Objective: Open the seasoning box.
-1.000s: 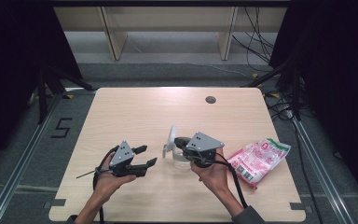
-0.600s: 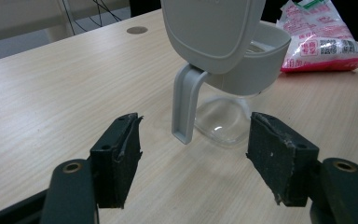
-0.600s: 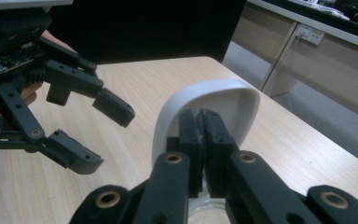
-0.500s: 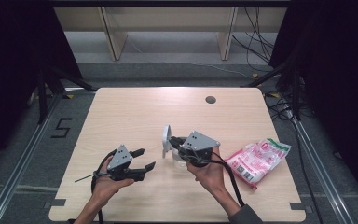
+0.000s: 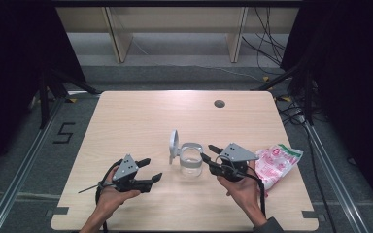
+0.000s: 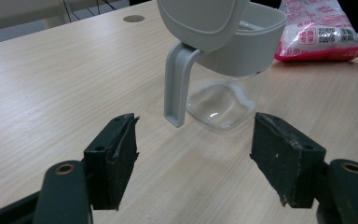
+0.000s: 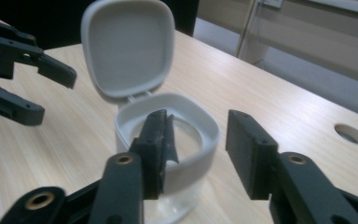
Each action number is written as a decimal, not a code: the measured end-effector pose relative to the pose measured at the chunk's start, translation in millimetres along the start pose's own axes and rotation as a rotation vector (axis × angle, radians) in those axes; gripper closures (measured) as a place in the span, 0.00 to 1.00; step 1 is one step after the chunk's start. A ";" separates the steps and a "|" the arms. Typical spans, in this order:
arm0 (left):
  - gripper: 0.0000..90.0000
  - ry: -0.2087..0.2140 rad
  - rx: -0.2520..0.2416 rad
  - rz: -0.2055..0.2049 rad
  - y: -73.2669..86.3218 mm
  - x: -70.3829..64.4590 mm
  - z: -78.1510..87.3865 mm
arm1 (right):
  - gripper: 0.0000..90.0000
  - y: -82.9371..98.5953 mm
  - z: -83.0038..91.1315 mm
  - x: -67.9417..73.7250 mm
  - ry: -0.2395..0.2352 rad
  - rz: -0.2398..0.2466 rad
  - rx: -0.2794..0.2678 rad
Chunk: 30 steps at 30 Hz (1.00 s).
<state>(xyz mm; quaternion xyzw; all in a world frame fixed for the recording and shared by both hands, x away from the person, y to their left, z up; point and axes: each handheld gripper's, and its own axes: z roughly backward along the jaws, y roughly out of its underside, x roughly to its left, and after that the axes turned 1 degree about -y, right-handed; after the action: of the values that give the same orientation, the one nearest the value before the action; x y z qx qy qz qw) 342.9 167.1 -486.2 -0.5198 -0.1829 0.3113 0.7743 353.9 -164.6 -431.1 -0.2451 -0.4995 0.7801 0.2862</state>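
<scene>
**Open jar between our two tongs**

We see a clear jar standing upright on the worktop, a bit nearer the front edge than the middle. It has a grey rim and a grey lid. The lid is flipped up on its hinge and stands on the jar's left side.

Our right tongs are at the jar's right side. In the right gripper view the right tongs are apart, with one jaw inside the rim of the jar and the other jaw outside it. They are not squeezing it. The lid stands up behind the rim.

Our left tongs are near the front edge, to the left of the jar and not touching it. In the left gripper view the left tongs are wide apart and hold nothing. The jar sits just ahead of them, with the lid leaning toward us.

A pink bag lies near the right edge of the worktop, just beside our right hand. A round hole is near the back edge.
</scene>
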 end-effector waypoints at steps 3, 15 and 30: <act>0.33 -0.003 0.003 0.004 1.0 -0.9 0.4 | 0.61 4.8 6.1 -2.5 0.010 -0.018 0.018; 0.31 -0.010 0.016 0.012 4.9 -3.0 0.1 | 0.51 33.6 38.4 -18.1 0.086 -0.123 0.037; 0.30 0.003 0.025 0.008 6.5 -3.6 -1.9 | 0.44 59.5 86.4 -38.2 0.224 -0.186 0.051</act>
<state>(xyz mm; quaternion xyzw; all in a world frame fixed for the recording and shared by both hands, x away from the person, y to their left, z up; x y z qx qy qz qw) 339.5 165.1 -492.8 -0.5111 -0.1756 0.3159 0.7798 311.5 -266.3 -449.2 -0.2757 -0.4651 0.7304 0.4174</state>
